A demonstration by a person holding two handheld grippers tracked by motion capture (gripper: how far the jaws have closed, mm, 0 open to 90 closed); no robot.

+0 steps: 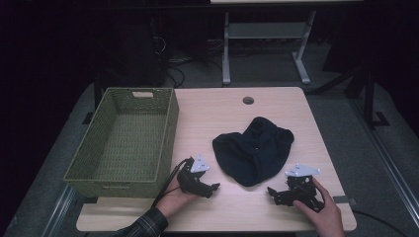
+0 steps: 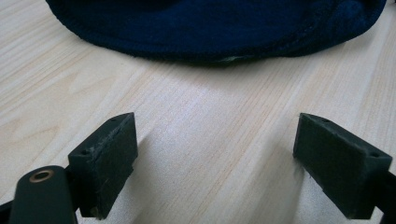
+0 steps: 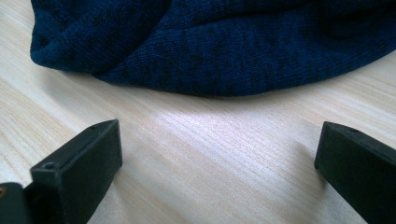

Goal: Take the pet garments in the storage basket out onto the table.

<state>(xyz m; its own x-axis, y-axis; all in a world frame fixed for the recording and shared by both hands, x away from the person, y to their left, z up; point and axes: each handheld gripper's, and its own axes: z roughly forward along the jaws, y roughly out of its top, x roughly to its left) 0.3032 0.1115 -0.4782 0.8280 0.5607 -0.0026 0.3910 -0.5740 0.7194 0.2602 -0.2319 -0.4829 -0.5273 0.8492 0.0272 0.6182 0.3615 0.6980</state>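
text: none legible | labels: none | brands: none | numbers: none | signs: none

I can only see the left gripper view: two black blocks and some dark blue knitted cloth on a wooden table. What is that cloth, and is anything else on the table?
Observer: It is a dark blue knitted hat, lying crumpled mid-table.
Operator: Anything beside it?
Observer: An empty green woven rectangular basket stands at the table's left.
Operator: Is there a second claw?
Observer: Yes, the right claw rests near the hat, jaws wide open, a hand holding it.
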